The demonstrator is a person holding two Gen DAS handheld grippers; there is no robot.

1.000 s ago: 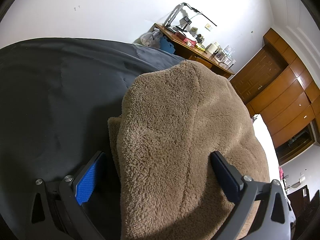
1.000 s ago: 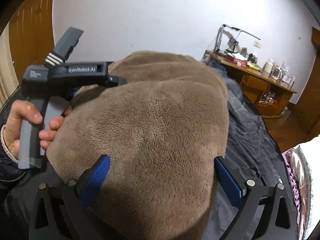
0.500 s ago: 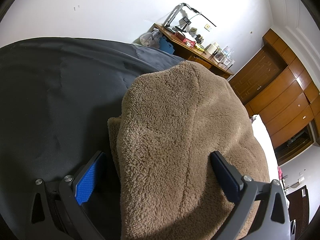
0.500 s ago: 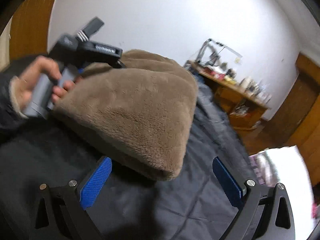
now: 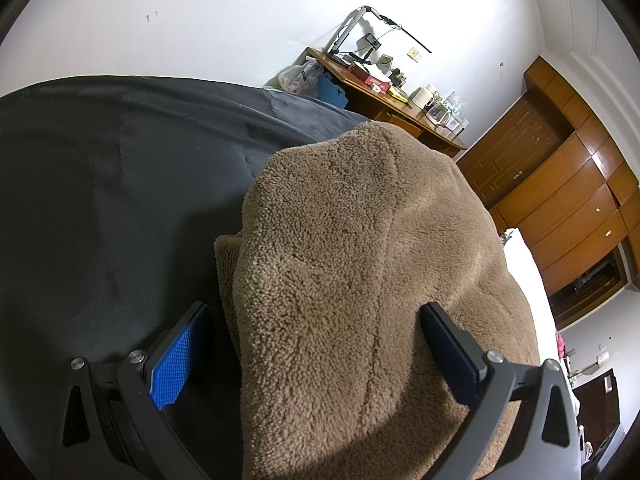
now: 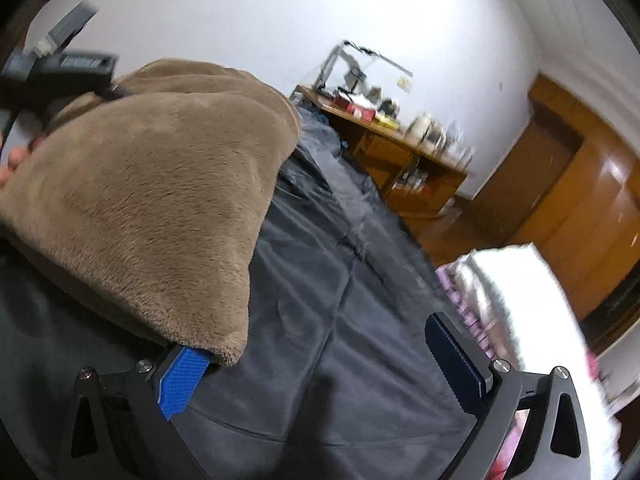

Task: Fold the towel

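A brown fleece towel [image 5: 360,264] lies folded in a thick pile on the dark bedspread [image 5: 100,208]. My left gripper [image 5: 316,356] is open, and the towel's near end bulges up between its wide-set fingers without being clamped. In the right wrist view the towel [image 6: 152,208] fills the left side. My right gripper [image 6: 320,368] stands open over bare bedspread [image 6: 340,320], with the towel's lower corner overlapping the tip of its left blue pad [image 6: 182,380]. The left gripper's grey body [image 6: 64,65] and a hand [image 6: 12,162] show at the towel's far left edge.
A cluttered wooden desk [image 5: 384,100] stands against the white wall beyond the bed. Wooden cabinets [image 5: 568,208] line the right side. White bedding [image 6: 516,292] with a pink patterned edge lies at the right, close to my right gripper's right finger.
My right gripper has drawn back off the towel and swung right; the towel, once between its fingers, now sits at the left of its view. The left gripper has stayed put.
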